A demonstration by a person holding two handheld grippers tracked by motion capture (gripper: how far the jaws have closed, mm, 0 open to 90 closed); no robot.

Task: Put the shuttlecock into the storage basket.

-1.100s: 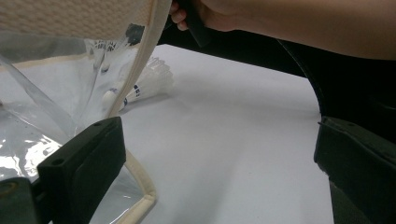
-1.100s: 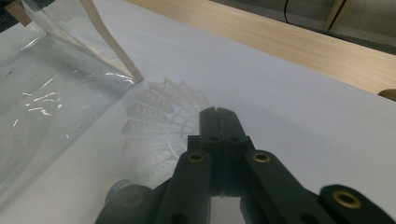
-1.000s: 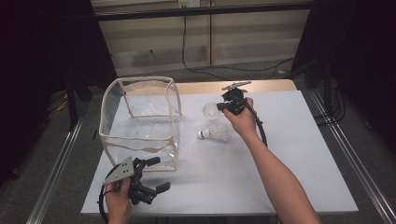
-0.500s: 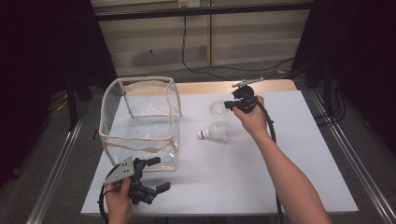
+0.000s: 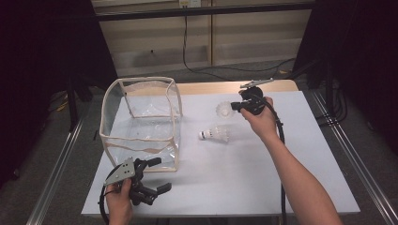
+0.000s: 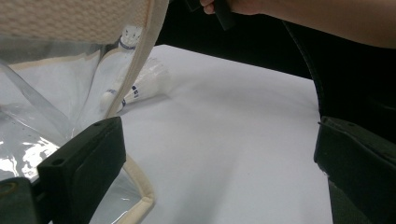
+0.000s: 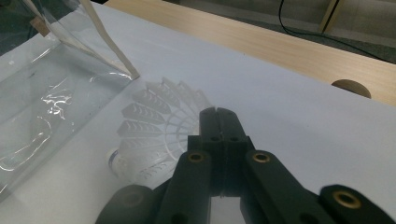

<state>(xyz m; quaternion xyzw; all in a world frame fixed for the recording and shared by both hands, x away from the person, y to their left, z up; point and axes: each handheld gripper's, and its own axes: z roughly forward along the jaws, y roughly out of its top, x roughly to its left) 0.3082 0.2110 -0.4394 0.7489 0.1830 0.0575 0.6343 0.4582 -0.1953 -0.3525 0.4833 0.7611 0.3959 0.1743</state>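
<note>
Right tool (image 5: 236,106), jaws clamped together and gripping nothing, has drifted right and slightly toward the far edge of the white desk (image 5: 263,187) over the last second; it now hovers beside the upright white feathered shuttlecock (image 5: 224,110). A second white shuttlecock (image 5: 215,134) lies on its side nearer the person. Left tool (image 5: 157,176) (jaws spread wide) waits by the clear plastic open-topped box with cream trim (image 5: 141,123). No shuttlecock is grasped yet; the jaws must open first.
</note>
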